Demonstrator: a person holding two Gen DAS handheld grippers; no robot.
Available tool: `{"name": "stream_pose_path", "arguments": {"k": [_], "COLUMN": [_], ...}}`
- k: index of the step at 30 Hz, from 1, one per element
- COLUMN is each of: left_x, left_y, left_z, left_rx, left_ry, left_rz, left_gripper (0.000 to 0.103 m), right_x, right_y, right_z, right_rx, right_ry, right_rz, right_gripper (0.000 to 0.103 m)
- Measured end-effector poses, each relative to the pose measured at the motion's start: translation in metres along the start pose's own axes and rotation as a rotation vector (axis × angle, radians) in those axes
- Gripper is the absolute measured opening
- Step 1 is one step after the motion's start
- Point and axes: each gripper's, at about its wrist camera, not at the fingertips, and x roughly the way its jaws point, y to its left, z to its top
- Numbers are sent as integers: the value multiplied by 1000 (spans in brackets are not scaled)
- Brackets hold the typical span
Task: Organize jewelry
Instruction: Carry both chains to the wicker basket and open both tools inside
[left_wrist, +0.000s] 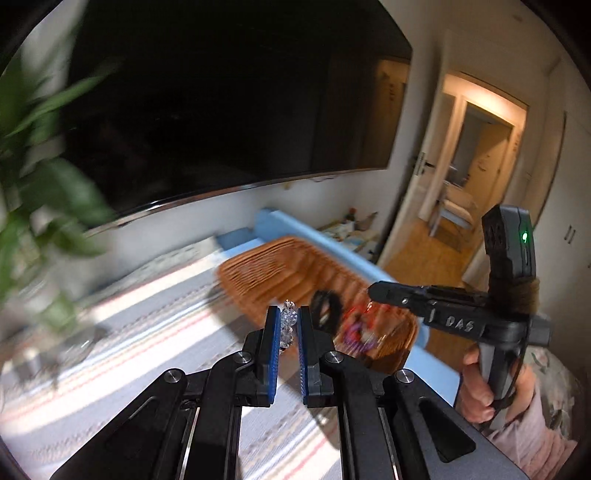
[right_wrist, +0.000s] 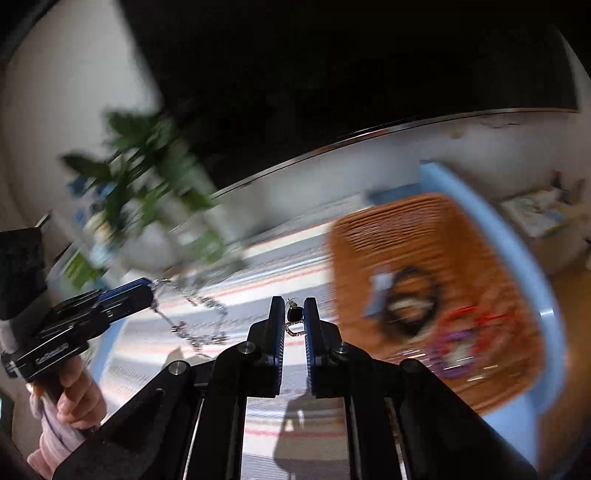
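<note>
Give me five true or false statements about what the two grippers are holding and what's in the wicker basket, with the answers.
1. The left gripper is shut on a clear bead bracelet. True.
2. The right gripper is empty. False: a small black pendant sits pinched between its fingers.
3. The wicker basket is empty. False: it holds a black ring-shaped piece, plus red and purple pieces too blurred to name.
4. The basket rests on a blue tray. True.
5. The clear bead bracelet lies flat on the striped cloth. False: it hangs in loops from the left gripper, above the cloth, as the right wrist view shows.
</note>
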Motion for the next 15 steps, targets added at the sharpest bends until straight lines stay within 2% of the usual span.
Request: {"name": "stream_pose_path", "arguments": {"k": [4,8,12,15], "left_x": [47,95,133,156], "left_y": [-18,-20,-9,-2], "left_z": [21,34,37,32], "left_rx": [29,30,2,-8], "left_ry": [16,44,85,119], "left_rz": [-3,29,35,43], "left_gripper": [9,9,9,9], "right_x": [2,23,48,61], "right_y": [-43,-80,-101,-110], "right_z": [11,17,19,17], "right_rx": [33,88,98,105], "right_ry": [-12,25,74,107], "right_rz": [-126,-163,-233,-239], "right_gripper": [11,11,11,11]}}
